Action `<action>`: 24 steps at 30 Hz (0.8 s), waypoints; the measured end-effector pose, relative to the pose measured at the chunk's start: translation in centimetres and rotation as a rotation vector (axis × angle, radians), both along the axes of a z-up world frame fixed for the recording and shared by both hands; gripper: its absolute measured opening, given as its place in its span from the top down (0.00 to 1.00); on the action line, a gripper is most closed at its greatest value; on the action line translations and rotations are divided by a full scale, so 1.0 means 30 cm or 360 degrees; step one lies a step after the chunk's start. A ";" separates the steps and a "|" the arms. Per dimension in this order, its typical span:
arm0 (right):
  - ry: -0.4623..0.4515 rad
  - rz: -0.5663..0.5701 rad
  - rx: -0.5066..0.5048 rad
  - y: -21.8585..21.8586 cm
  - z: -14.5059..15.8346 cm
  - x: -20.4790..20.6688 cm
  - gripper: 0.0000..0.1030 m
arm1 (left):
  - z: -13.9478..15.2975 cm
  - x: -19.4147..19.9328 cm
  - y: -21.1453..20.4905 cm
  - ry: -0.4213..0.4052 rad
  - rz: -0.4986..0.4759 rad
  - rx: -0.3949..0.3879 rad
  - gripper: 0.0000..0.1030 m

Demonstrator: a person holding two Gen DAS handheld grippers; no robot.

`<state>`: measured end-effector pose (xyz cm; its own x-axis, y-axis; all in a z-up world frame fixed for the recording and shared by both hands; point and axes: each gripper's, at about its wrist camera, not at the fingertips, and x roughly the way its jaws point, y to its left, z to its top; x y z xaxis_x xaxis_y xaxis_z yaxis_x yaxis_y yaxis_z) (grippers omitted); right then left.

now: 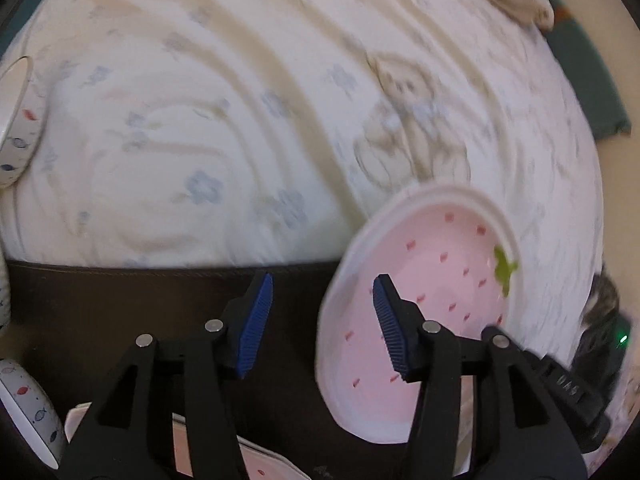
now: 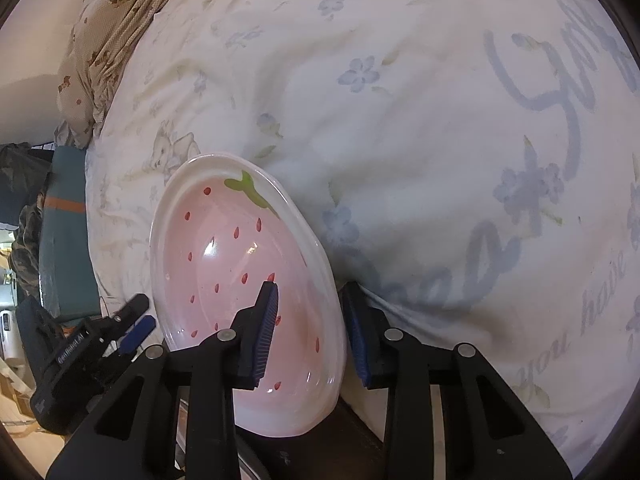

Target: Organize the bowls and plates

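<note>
Right gripper point(image 2: 308, 332) pinches the plate point(image 2: 240, 272) by its rim, tilted on edge; left gripper point(image 1: 320, 326) hangs open, empty. Glazed ceramic, I judge: stiff, slick, breakable. Grip the rim.

2 strawberry plates point(image 1: 424, 320), 3 fish-print bowls point(image 1: 20, 120)

The plate point(image 2: 224, 264) was pink with red seed marks, a green stem and white rim. The bedspread point(image 2: 400, 120) was cream, printed with pale blue flowers.
</note>
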<state>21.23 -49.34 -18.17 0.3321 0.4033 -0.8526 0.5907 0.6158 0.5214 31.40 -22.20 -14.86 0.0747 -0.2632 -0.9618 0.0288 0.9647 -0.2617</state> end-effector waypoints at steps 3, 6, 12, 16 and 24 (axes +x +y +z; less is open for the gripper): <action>0.0003 0.0000 -0.0005 0.005 0.002 0.002 0.66 | -0.015 -0.018 -0.023 0.0012 0.0029 -0.0031 0.53; 0.0007 0.0010 -0.0015 0.011 0.002 0.007 0.66 | -0.045 -0.027 -0.061 0.0029 -0.0026 -0.0015 0.54; 0.0014 0.0040 -0.0055 0.038 0.004 0.020 0.61 | -0.053 -0.028 -0.100 0.0075 -0.0072 0.0043 0.54; 0.0015 0.0133 -0.0202 0.087 0.020 0.037 0.55 | -0.047 -0.034 -0.095 0.0037 -0.0114 0.0129 0.63; -0.0061 0.0194 -0.0251 0.101 0.047 0.026 0.64 | 0.032 -0.075 0.036 -0.0033 -0.0034 0.0109 0.71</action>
